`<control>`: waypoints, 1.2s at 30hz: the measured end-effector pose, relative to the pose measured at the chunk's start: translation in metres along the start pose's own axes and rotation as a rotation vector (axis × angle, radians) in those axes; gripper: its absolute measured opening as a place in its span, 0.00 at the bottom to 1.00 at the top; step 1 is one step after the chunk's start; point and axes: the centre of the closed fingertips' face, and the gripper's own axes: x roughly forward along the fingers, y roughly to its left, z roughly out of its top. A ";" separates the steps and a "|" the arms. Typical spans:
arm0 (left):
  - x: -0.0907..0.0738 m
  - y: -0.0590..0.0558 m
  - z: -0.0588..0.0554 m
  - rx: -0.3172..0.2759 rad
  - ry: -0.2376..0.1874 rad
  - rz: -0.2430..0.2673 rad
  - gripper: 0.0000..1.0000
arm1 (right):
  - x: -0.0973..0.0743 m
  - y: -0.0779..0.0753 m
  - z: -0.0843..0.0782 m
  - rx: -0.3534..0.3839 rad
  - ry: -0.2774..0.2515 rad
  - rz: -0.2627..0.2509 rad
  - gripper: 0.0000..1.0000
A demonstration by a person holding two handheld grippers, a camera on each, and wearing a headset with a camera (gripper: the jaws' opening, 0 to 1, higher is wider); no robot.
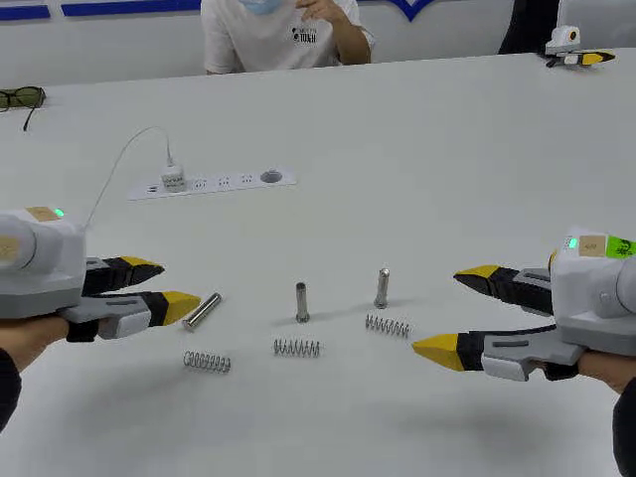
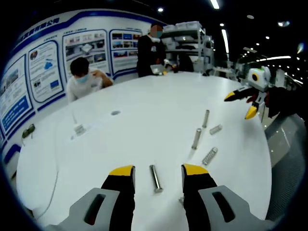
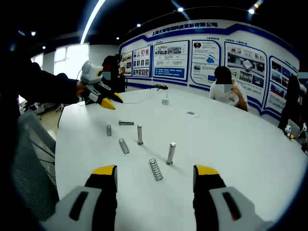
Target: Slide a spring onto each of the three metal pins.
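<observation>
Opening step; no spring fitted. Centre pin (image 1: 302, 302) upright on desk (image 1: 417, 149); second pin (image 1: 383, 287) upright to its right; third pin (image 1: 202, 311) lying to its left; springs (image 1: 297, 347) flat on its near side. Left gripper (image 1: 175, 285), right gripper (image 1: 438, 310) released, empty. Next: grasp spring, align over pin.

Left gripper (image 1: 174, 285), right gripper (image 1: 439, 310): white-grey housings, black jaws with yellow tips. Green status light (image 1: 572, 242), tan sticker (image 1: 593, 245) on top. Dark sleeves (image 1: 6, 393) at wrists.
</observation>
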 end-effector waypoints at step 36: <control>0.067 0.012 -0.038 -0.065 0.407 0.041 0.19 | -0.001 -0.002 0.002 -0.005 0.000 0.001 0.64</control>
